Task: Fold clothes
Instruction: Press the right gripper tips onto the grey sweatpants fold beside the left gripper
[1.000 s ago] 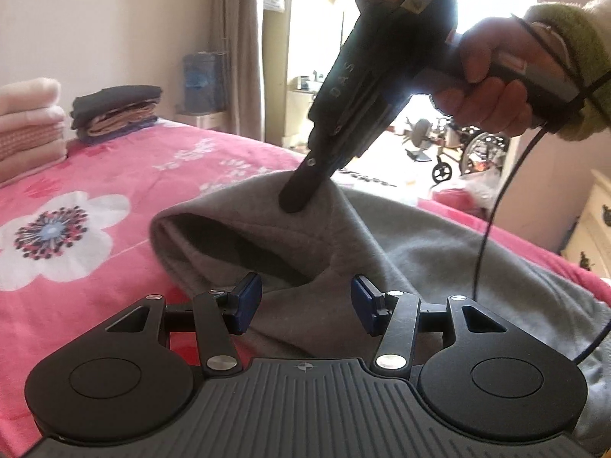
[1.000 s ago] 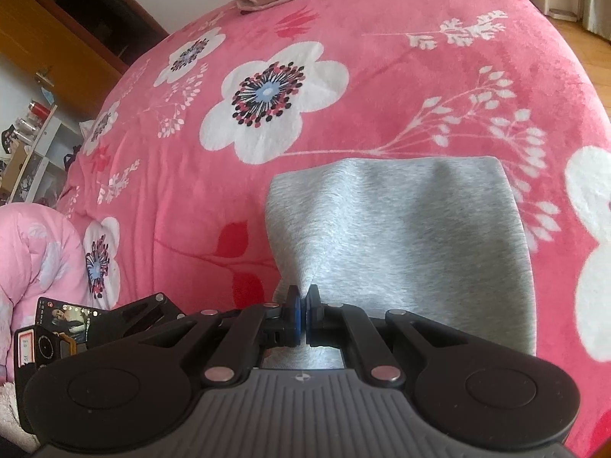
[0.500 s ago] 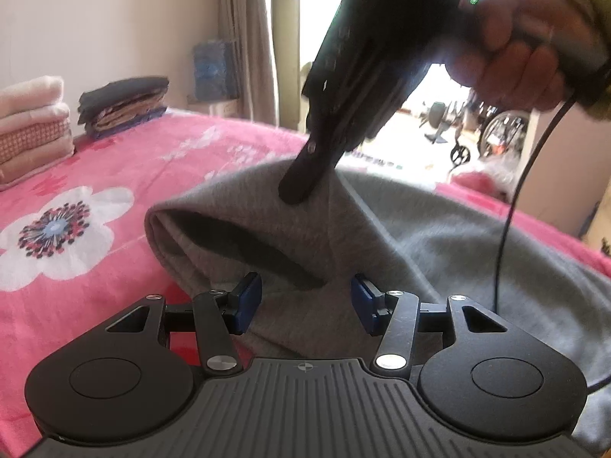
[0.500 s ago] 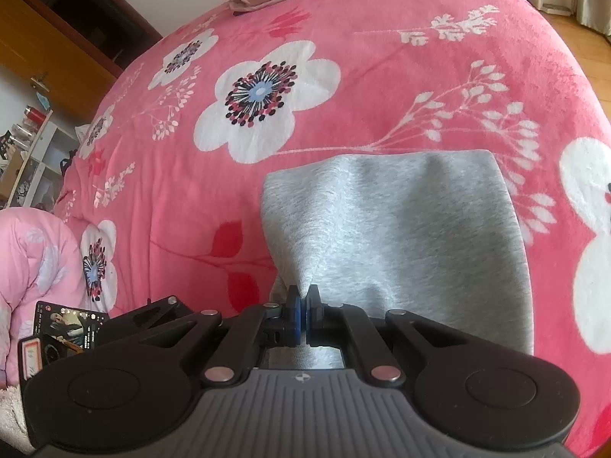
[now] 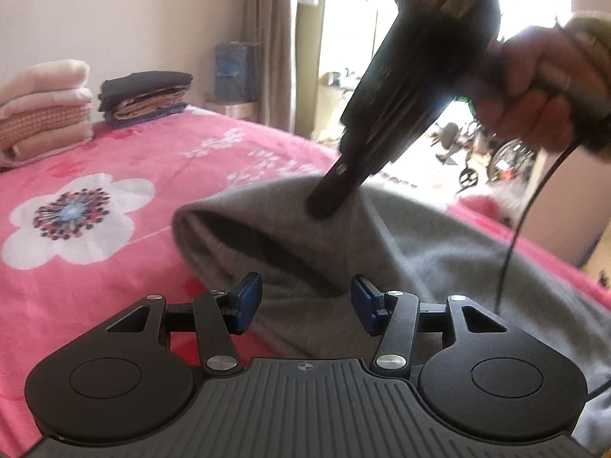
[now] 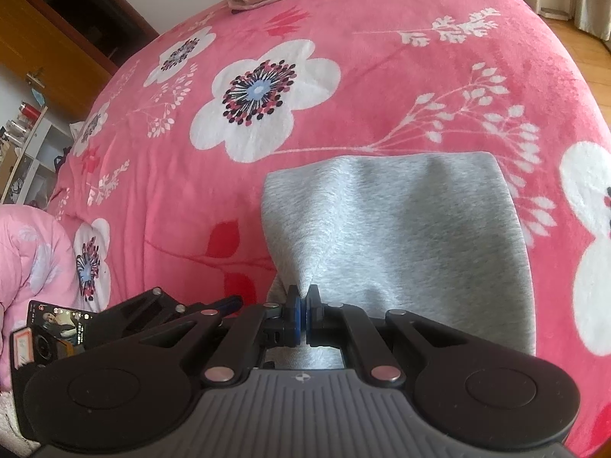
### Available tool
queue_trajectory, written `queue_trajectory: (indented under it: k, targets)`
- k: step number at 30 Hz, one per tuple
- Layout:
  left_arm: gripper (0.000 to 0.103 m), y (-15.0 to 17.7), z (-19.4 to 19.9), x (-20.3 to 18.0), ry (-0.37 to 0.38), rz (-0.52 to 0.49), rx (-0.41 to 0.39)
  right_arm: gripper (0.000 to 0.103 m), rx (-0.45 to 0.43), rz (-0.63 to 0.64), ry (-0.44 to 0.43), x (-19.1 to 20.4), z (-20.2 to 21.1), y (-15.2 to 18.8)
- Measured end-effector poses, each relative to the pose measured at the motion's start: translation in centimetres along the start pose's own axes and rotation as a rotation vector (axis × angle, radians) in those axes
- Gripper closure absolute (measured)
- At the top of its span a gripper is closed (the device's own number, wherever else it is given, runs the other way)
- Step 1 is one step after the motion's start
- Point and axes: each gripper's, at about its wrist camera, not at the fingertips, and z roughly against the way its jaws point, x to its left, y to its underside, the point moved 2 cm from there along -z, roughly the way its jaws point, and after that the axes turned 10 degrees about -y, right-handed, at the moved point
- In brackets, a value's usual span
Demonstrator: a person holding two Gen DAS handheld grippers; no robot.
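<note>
A grey garment [image 5: 439, 267] lies on the pink flowered bed cover [image 5: 95, 286]. My right gripper [image 5: 324, 202], held by a person's hand [image 5: 534, 95], is shut on a pinch of the cloth and lifts it into a peak. In the right wrist view the same gripper [image 6: 303, 305] has its blue pads pressed together on a fold at the near left edge of the grey garment [image 6: 401, 236]. My left gripper [image 5: 306, 299] stands open, low over the garment's near edge. Its blue pads [image 5: 248, 297] are apart and do not press on the cloth.
Folded pink and beige towels [image 5: 42, 110] and a dark folded stack [image 5: 145, 95] sit at the bed's far side. A black cable [image 5: 515, 248] hangs from the right gripper across the garment. A pink quilt [image 6: 26, 259] and a small screen [image 6: 57, 320] lie at the left.
The left wrist view has tilted slightly. The right gripper keeps its pinch on the grey cloth in the same place, and the left jaws stay equally apart.
</note>
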Motion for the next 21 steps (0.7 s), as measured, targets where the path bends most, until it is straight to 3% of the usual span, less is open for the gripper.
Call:
queue_trajectory:
  k: [3,8,21]
  targets:
    - [0.051,-0.2,-0.3,-0.3,0.035,0.026,0.000,0.101,0.002,-0.007,-0.002,0.0,-0.1,-0.1]
    - [0.051,0.5,-1.9,-1.2,0.002,-0.019,0.036,0.101,0.009,-0.005,-0.001,0.3,-0.4,0.0]
    - [0.051,1.8,-3.0,-1.2,-0.026,0.001,0.084,0.101,0.014,-0.022,-0.008,0.5,-1.1,0.0]
